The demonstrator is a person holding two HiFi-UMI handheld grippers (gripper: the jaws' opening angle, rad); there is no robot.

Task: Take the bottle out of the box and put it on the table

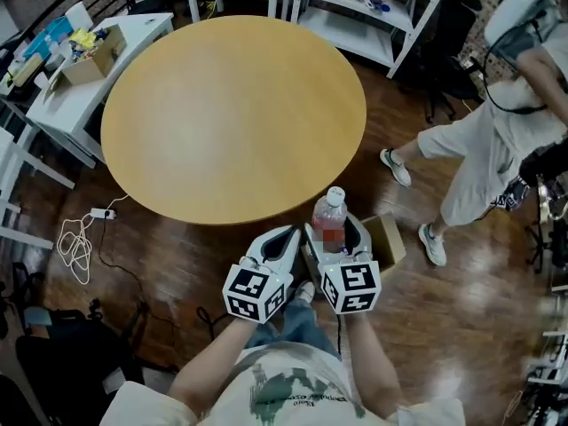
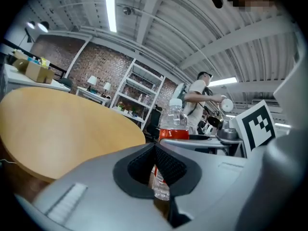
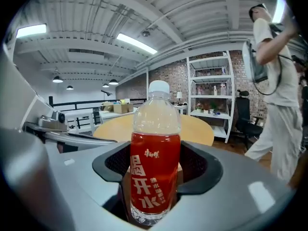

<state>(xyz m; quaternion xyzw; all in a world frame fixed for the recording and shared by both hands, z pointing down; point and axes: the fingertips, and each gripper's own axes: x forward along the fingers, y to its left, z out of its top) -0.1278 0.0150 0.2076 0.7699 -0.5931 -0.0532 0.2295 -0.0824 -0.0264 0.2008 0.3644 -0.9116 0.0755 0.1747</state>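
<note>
A clear bottle (image 1: 330, 220) with a red label and white cap stands upright between the jaws of my right gripper (image 1: 334, 234), which is shut on it. In the right gripper view the bottle (image 3: 155, 162) fills the centre, held at its lower body. It hangs above the small cardboard box (image 1: 388, 240) on the floor, just short of the round wooden table (image 1: 232, 118). My left gripper (image 1: 284, 242) is beside it on the left, jaws shut with nothing in them; past its tips the left gripper view shows the bottle (image 2: 174, 124).
A person (image 1: 493, 131) in light clothes walks on the floor at right. White shelves (image 1: 373, 16) stand behind the table. A white desk (image 1: 84, 69) with a cardboard box stands at left. A cable with a power strip (image 1: 82, 233) lies on the floor.
</note>
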